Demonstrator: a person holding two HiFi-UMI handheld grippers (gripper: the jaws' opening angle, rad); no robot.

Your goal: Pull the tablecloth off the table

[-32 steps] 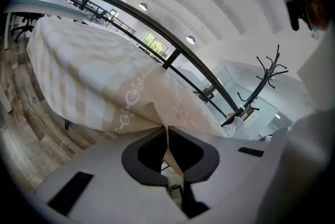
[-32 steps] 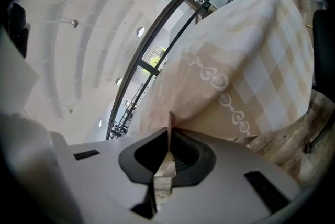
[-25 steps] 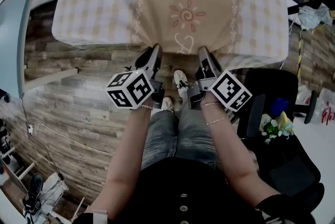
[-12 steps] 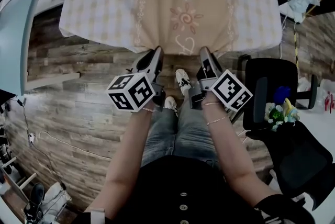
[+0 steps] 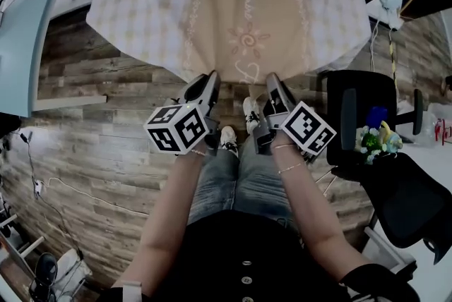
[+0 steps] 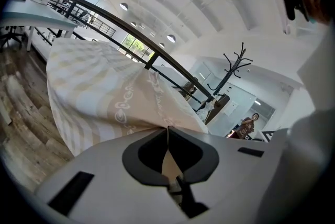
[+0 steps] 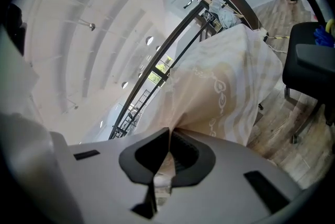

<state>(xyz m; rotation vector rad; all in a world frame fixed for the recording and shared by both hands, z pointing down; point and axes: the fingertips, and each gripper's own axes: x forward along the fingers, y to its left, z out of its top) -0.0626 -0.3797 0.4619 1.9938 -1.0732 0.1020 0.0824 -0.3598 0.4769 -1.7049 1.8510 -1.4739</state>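
A beige and white checked tablecloth (image 5: 233,4) with flower prints covers the table ahead of me, its near edge hanging down. My left gripper (image 5: 211,75) is shut on that hem, left of the middle. My right gripper (image 5: 271,76) is shut on the hem a little to the right. In the left gripper view the tablecloth (image 6: 104,97) runs away from the closed jaws, a fold pinched between them. In the right gripper view the tablecloth (image 7: 220,87) stretches taut from the clamped jaws. The table itself is hidden under the cloth.
A black office chair (image 5: 367,124) with a colourful bundle (image 5: 374,138) on it stands at the right. A pale blue tabletop (image 5: 28,39) juts in at the left. A cable (image 5: 78,180) trails over the wood floor. My legs and shoes (image 5: 248,113) are below the grippers.
The cloth has slid toward me: more of its printed middle strip, with a white flower, shows at the top. Both grippers keep their hold on the hem. The chair has shifted in view.
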